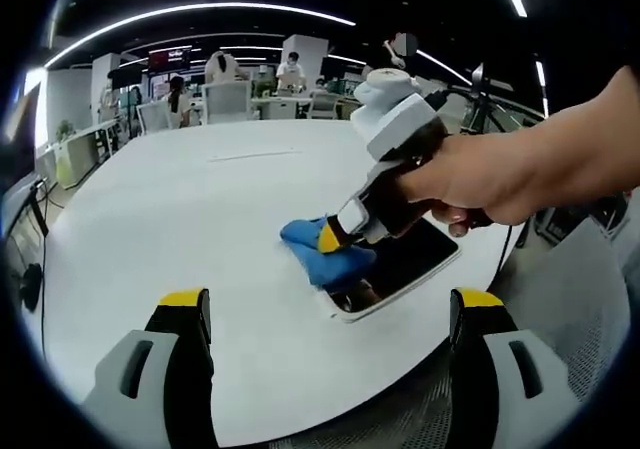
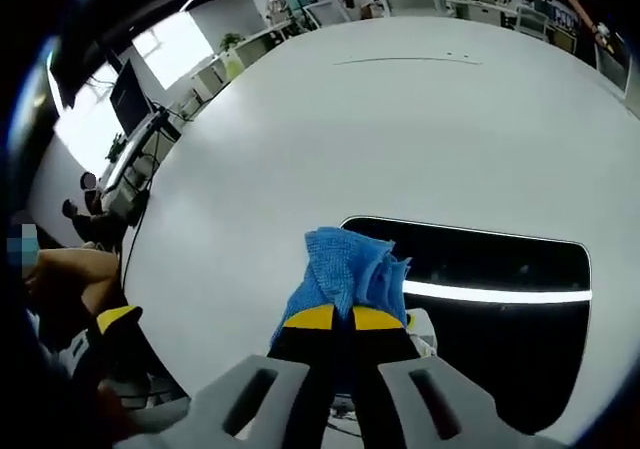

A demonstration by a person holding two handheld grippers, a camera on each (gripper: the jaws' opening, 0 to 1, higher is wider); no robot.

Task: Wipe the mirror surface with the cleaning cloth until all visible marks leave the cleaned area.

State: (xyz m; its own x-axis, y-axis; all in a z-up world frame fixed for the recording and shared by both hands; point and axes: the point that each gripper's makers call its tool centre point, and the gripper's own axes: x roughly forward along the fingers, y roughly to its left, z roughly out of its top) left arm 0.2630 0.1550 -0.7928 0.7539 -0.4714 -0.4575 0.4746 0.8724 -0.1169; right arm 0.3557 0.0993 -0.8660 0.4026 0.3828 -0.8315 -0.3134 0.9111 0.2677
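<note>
In the right gripper view, the right gripper [image 2: 342,319] is clamping its yellow-tipped jaws together on a bunched blue cleaning cloth [image 2: 345,269], which is pressing down on the near left end of the mirror [image 2: 500,299]. The mirror is lying flat on the white tabletop [image 2: 380,129], close to its near edge, and its dark glass is reflecting a bright strip of ceiling light. In the left gripper view, the left gripper [image 1: 325,314] is holding its two jaws wide apart with nothing between them, hovering above the tabletop [image 1: 170,209] short of the mirror [image 1: 400,269]. The same view is showing the right gripper [image 1: 345,231] coming in from the right, gripped by a person's hand [image 1: 480,174], with the cleaning cloth [image 1: 325,249] pinched at its tip and lying partly on the mirror's end and partly on the tabletop beside it. The mirror is sitting near the tabletop's right-hand rounded edge in this view. Whether marks are remaining on the glass cannot be told. Desks, chairs and seated people are filling the room beyond the far edge.
</note>
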